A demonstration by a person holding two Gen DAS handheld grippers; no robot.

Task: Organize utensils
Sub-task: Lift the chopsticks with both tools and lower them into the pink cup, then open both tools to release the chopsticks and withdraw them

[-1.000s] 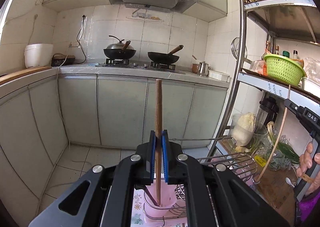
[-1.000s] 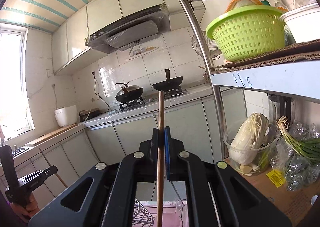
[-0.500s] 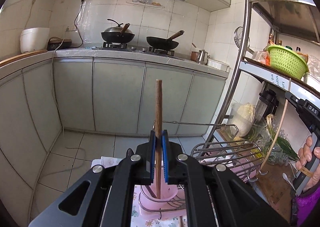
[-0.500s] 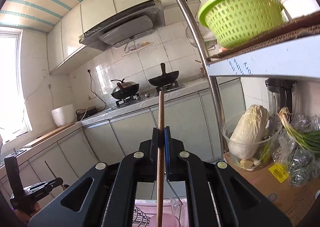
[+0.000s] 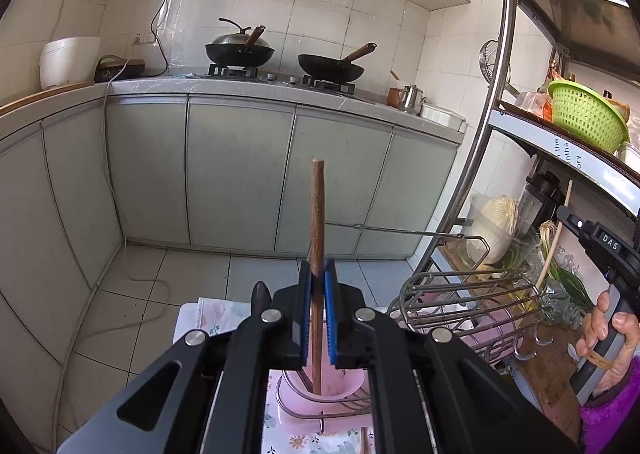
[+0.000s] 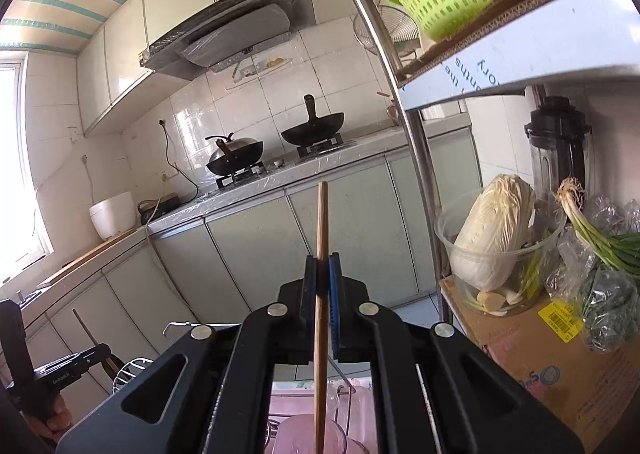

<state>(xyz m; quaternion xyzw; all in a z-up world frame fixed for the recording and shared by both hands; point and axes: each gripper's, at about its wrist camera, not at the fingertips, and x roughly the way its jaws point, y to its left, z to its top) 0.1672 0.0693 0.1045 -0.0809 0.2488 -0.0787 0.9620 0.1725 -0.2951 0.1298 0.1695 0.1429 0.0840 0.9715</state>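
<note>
Left hand-held gripper (image 5: 317, 286): blue pads clamped on a dark wooden chopstick (image 5: 318, 222), held near upright at about mid-length, lower tip hanging inside the pink cup (image 5: 352, 382) seated in a wire ring of the metal dish rack (image 5: 464, 294). Right hand-held gripper (image 6: 323, 286): pads clamped on a paler wooden chopstick (image 6: 322, 230), likewise upright, lower end reaching down over a pink holder (image 6: 300, 430) at the frame bottom; tip not visible, so contact with the holder not confirmed.

Handling, as judged: both sticks light, stiff, thin and smooth-sided; liable to pivot or slide between flat pads if gripped off-centre. Mid-shaft hold suits a vertical drop into the cup; little risk of breakage, some risk of the tip catching on a rack wire. Rack and cup standing on a floral cloth (image 5: 208, 314) over the table.

Legible writing: "DAS" on the body of the right unit (image 5: 610, 244) as seen from the left camera. Blue print on the shelf edge (image 6: 520, 74), inverted, only fragments readable ("ory"). Yellow barcode label (image 6: 560, 318) on a cardboard box (image 6: 532, 366), text too small to read.
</note>
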